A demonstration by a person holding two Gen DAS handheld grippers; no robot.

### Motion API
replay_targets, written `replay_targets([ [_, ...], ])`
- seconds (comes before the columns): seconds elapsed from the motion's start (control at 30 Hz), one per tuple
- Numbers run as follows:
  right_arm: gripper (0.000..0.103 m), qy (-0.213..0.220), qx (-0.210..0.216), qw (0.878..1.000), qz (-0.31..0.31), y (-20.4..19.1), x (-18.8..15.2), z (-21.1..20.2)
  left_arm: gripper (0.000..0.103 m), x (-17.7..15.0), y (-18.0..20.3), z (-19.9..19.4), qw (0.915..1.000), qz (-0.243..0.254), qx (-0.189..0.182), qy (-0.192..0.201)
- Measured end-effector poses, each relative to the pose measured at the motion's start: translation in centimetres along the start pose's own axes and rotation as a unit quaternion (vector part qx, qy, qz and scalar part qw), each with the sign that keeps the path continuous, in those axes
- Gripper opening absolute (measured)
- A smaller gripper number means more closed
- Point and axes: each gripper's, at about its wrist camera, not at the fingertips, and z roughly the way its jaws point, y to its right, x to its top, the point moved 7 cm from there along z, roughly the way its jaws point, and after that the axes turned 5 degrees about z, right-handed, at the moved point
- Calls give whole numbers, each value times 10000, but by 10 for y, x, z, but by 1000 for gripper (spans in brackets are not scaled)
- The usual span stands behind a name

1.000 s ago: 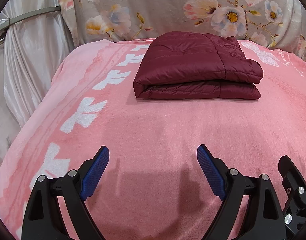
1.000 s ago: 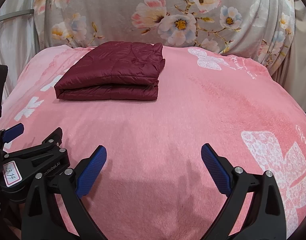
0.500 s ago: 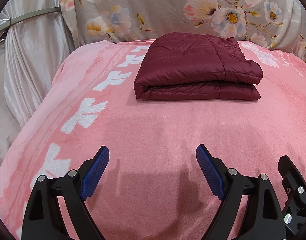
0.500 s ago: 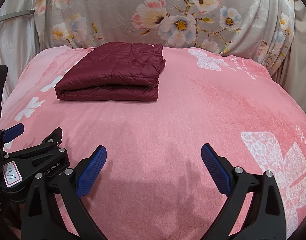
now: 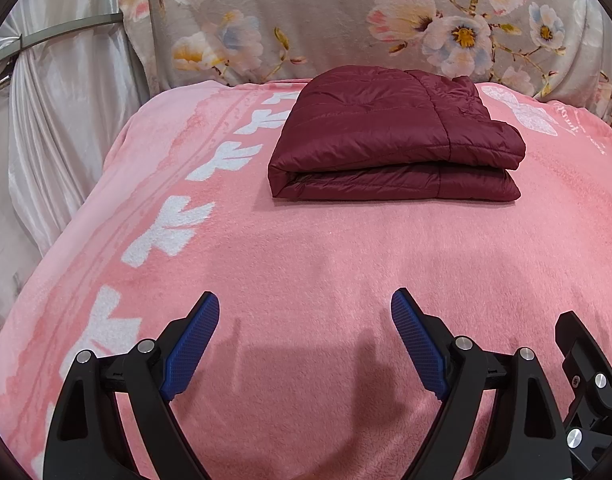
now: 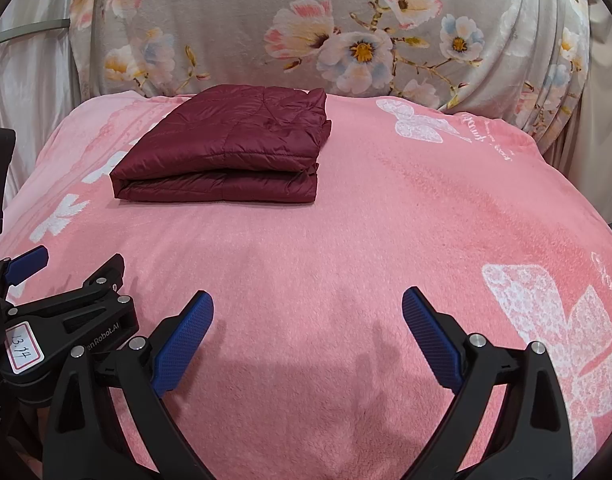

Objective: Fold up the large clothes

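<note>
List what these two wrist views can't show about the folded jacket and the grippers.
- Maroon jacket: inner layers, sleeves and zipper hidden by its own top fold, both views.
- Jacket's far edge: hidden behind its own bulk.
- Left gripper and right gripper: bodies and the hands holding them cut off by the bottom edge.
- Script on the pink blanket: too small, right wrist view.

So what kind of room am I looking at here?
Probably a bedroom: a pink plush blanket covers what looks like a bed, a floral fabric drapes behind it, and a folded maroon quilted jacket lies on top.

One jacket (image 5: 394,140), two tools (image 5: 306,344)
</note>
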Motion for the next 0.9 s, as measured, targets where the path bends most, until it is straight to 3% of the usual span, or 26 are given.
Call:
replay_targets([
  [0.9, 93, -109, -19, 9999, -59, 0, 1, 2, 82, 1, 0, -3, 10000, -15, 20, 14],
])
